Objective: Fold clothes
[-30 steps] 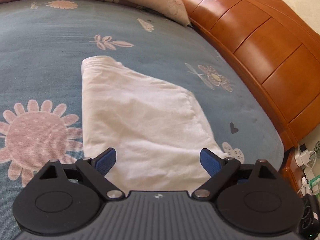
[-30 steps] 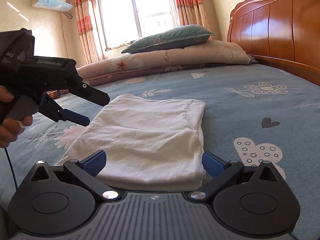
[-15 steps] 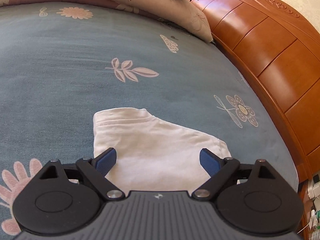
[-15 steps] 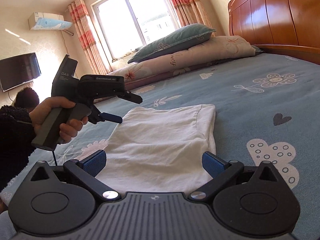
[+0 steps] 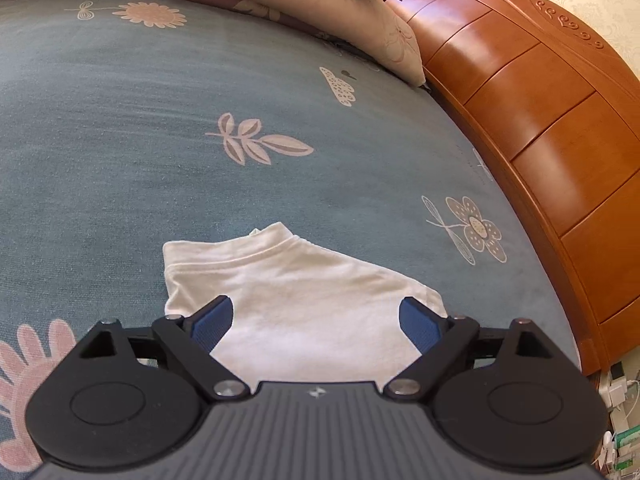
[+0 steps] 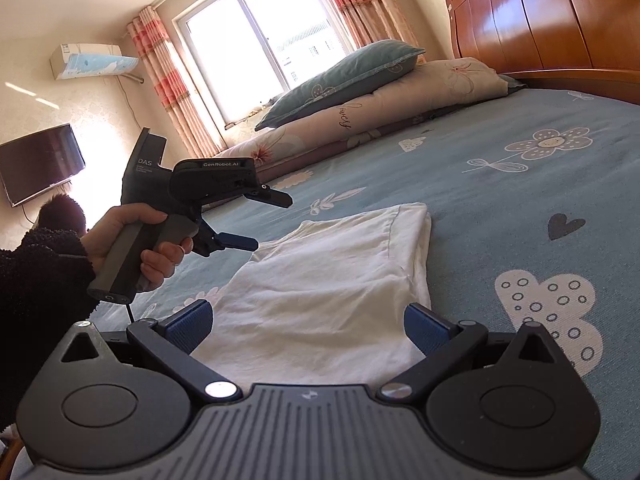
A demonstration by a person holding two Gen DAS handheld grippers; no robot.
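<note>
Your folded white T-shirt (image 6: 340, 280) lies flat on the bed (image 6: 520, 208), long axis running from lower centre toward upper right. Your right gripper (image 6: 308, 326) sits nearest, spread wide over its near edge; your left gripper (image 6: 264, 220), also spread and empty, hovers at mid left.

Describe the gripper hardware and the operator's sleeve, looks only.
Both grippers: black linkage arms, blue ribbed pads, silver pivot screws, grey ribbed body. The left gripper has a grey pistol handle, "DAS" and "GenRobot.AI" markings, and a thin black cable below. Sleeve: fuzzy black.
</note>
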